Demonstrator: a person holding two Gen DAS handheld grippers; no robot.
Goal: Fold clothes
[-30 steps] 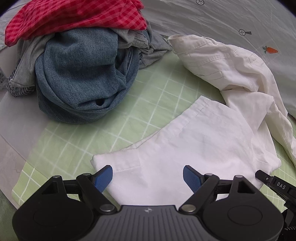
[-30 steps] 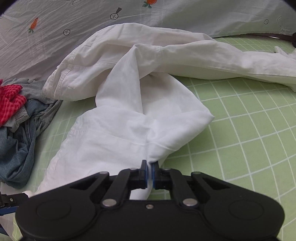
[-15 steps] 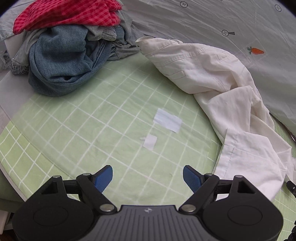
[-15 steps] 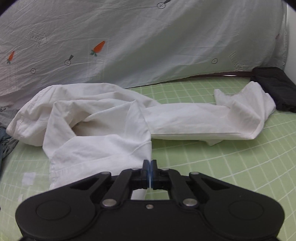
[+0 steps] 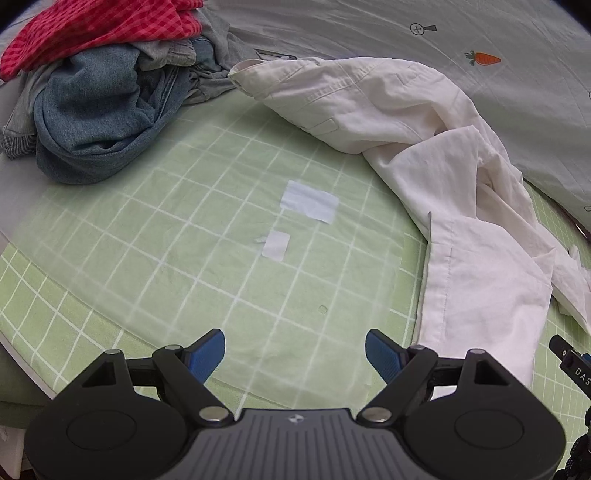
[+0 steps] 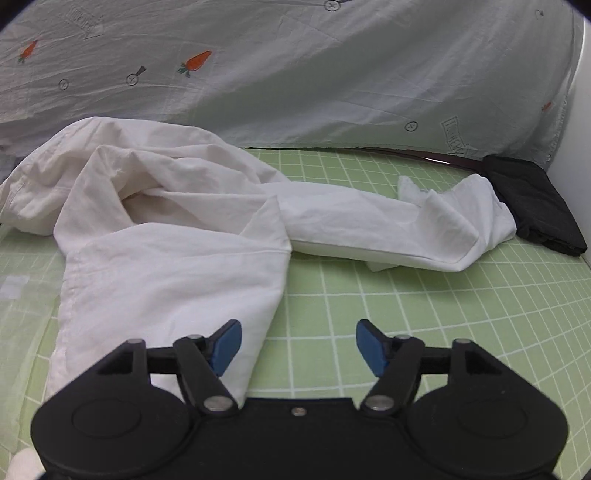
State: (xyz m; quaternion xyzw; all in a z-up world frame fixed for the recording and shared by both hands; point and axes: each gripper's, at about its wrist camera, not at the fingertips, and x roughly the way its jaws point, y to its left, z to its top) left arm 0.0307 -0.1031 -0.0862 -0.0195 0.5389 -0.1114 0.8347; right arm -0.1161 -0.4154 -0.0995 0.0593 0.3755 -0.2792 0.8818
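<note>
A pair of white trousers (image 5: 424, 147) lies rumpled on the green checked mat (image 5: 184, 240), waistband at the back, one leg end at the lower right. In the right wrist view the trousers (image 6: 166, 258) spread from the left, one leg stretching right, the near leg end lying just under the left finger. My left gripper (image 5: 295, 350) is open and empty over bare mat, left of the leg end. My right gripper (image 6: 297, 345) is open and empty, its left fingertip (image 6: 225, 345) over the leg's edge.
A pile of clothes, blue denim (image 5: 96, 122) under a red checked cloth (image 5: 99, 29), sits at the back left. Two white patches (image 5: 308, 201) mark the mat. A grey carrot-print sheet (image 6: 295, 74) lies behind. A folded black garment (image 6: 535, 206) lies at the far right.
My right gripper dragged the trouser leg to the right across the mat, then opened and let it go. My left gripper stayed open; the leg slid out from under it.
</note>
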